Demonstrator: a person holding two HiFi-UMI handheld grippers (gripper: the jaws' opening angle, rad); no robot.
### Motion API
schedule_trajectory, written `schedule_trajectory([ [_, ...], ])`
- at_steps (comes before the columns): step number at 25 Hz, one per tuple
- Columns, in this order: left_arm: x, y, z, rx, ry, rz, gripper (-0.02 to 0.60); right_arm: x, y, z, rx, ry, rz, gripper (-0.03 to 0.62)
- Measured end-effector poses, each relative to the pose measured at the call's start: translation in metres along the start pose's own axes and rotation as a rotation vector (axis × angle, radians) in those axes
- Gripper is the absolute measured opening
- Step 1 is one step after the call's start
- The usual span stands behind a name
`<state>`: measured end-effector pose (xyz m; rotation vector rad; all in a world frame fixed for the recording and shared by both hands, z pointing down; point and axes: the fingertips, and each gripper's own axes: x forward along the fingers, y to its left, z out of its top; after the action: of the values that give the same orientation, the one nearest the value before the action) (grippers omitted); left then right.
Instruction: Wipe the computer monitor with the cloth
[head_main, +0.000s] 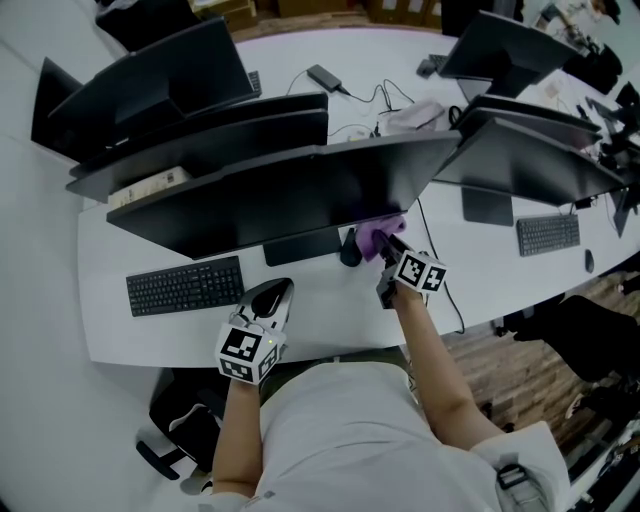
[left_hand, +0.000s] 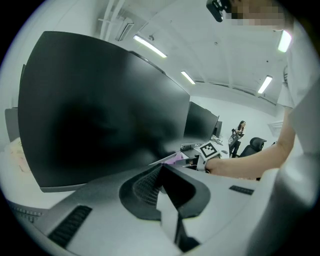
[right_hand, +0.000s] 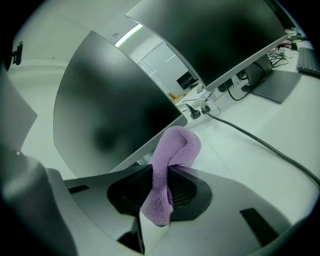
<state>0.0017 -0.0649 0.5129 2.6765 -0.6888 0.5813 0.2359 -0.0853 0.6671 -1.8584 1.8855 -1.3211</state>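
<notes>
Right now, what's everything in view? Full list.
monitors: several, black, across the desk; the nearest one faces the person
keyboards: at least two, black, front left and far right
cloth: one, purple, by the nearest monitor's lower right corner
power adapter: one, dark, far side of the desk, cable attached
desk: one, white, curved
left gripper: one, fingers together, empty, near the front desk edge
right gripper: one, fingers shut on cloth
</notes>
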Motion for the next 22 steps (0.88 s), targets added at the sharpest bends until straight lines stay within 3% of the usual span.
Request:
schedule_trajectory([
  [22, -0.037, 0.051, -0.016, -0.033, -0.02, -0.008, 0.002, 0.027, 0.048, -0.034, 0.014, 0.004, -0.003, 0.101],
])
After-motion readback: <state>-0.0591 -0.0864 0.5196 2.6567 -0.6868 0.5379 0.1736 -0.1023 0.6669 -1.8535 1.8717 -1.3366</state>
